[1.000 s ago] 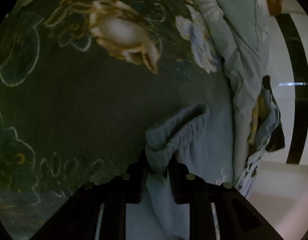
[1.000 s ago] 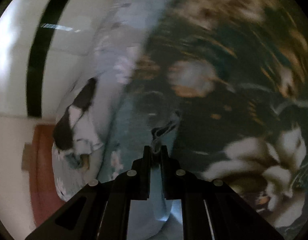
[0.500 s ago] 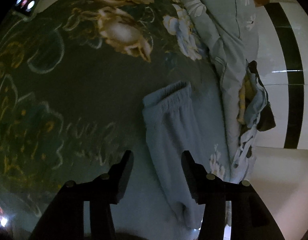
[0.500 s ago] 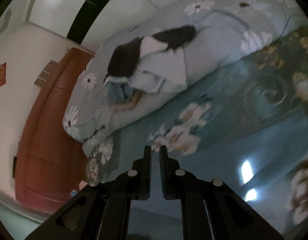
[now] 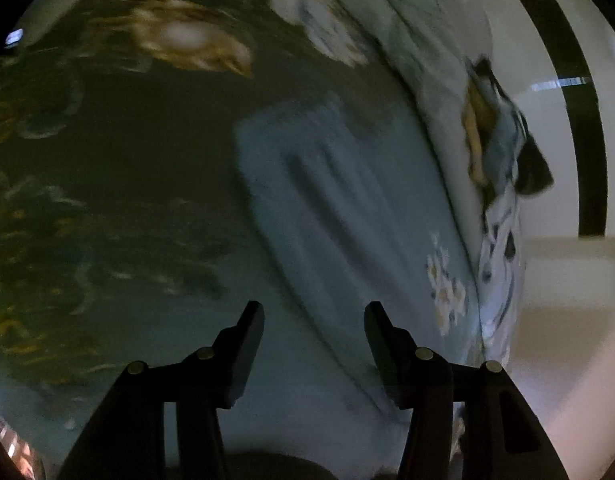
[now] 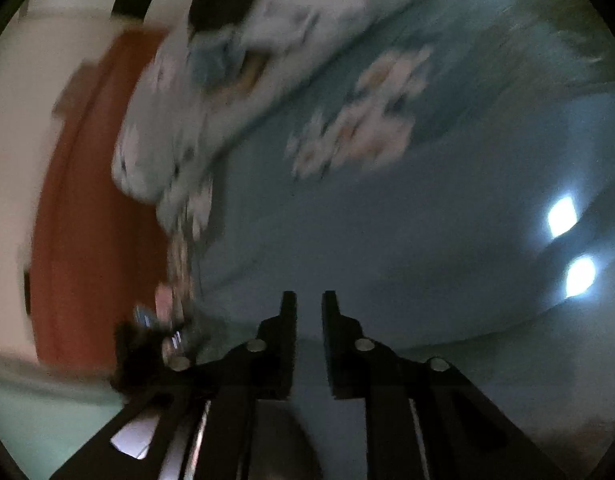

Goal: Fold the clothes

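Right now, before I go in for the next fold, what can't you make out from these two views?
- Left wrist view: the blue garment is motion-blurred; its folds are unclear, and its near end runs behind the left tool.
- Right wrist view: the clothes pile on the quilt is smeared; items can't be told apart.
- Right wrist view: small things by the bed's edge are unreadable.
- The right tool shows a narrow gap, nothing visible in it.

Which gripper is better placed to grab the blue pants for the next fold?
Left, probably. The left gripper is open with the pants lying right ahead. The right gripper faces bare bedsheet, no pants in view.
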Available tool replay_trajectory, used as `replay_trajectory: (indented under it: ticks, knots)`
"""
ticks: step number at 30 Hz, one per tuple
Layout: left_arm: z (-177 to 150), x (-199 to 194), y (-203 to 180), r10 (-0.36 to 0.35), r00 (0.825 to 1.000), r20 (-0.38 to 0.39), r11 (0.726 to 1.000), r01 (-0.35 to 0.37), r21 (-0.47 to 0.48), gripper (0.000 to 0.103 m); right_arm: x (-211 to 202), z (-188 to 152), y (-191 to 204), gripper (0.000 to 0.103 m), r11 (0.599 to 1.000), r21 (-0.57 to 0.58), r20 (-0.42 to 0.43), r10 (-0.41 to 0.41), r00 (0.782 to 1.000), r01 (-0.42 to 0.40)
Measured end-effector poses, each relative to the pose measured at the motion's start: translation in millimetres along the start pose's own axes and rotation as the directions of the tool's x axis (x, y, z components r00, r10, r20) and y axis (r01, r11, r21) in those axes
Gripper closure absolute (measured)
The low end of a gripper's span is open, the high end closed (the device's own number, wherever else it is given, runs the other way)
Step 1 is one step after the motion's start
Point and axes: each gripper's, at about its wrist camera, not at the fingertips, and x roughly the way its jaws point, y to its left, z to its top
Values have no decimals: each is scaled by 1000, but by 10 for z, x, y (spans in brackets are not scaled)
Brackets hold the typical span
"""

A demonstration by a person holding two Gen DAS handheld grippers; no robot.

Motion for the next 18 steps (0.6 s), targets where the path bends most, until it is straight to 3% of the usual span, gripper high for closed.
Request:
replay_trajectory:
  ticks: [1, 3, 6, 10, 14, 18]
  knots:
    - [7, 78, -51, 8, 1000, -19, 1000, -7, 21, 46, 114, -43, 55, 71, 1000, -28, -34, 4, 999, -5]
    - [20, 233, -153, 24, 998, -57, 998, -21, 63, 46, 341, -130, 166, 61, 996, -85, -100, 10, 995, -18]
    - [40, 465, -307, 52, 992, -113, 991, -38, 127, 46, 678, -256, 311, 53, 986, -164, -194, -4, 981, -29]
    - [87, 547, -342, 59, 990, -127, 989, -41, 143, 45, 1014, -362, 456, 51, 960, -280, -249, -77, 965, 4]
    - [104, 555, -331, 33, 992, -123, 991, -17, 131, 44, 1243, -426, 563, 51, 906, -418, -253, -196, 947, 76]
    - [115, 559, -327, 9, 993, -117, 993, 5, 120, 44, 1269, -390, 559, 51, 878, -459, -170, -238, 956, 136]
